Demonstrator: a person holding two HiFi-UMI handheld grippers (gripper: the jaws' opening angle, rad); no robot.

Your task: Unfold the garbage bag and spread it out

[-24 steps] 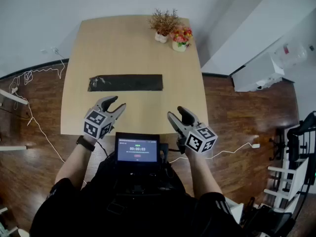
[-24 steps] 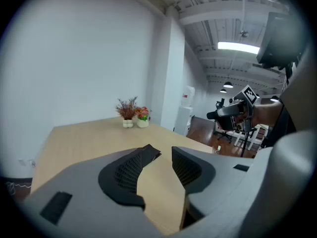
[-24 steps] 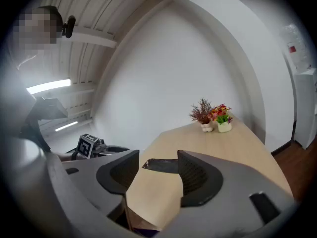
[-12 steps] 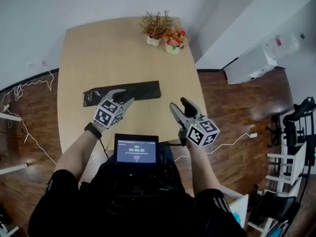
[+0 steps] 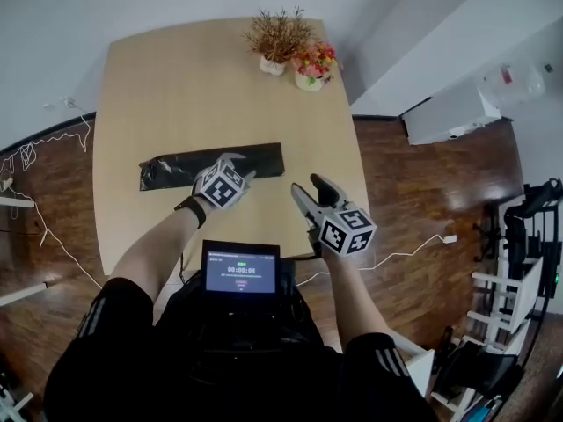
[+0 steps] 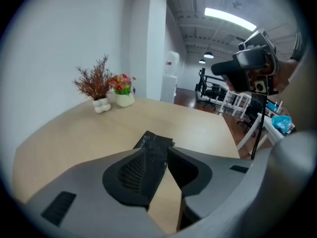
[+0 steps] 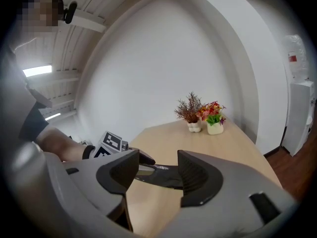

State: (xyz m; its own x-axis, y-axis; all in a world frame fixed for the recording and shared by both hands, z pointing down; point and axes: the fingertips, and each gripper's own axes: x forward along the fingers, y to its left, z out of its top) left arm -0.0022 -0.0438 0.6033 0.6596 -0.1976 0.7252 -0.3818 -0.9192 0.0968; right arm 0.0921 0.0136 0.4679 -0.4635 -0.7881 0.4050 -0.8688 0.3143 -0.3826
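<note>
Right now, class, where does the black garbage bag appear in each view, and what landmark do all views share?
Head view: garbage bag mid-table, left of centre.
Left gripper view: garbage bag low centre.
Right gripper view: garbage bag low centre, crosswise.
Shared landmark: flower pot at table's far edge.

The folded black plastic garbage bag [image 5: 167, 172] looks glossy and crinkled; the pale wood-grain tabletop [image 5: 176, 86] is smooth and matt.
</note>
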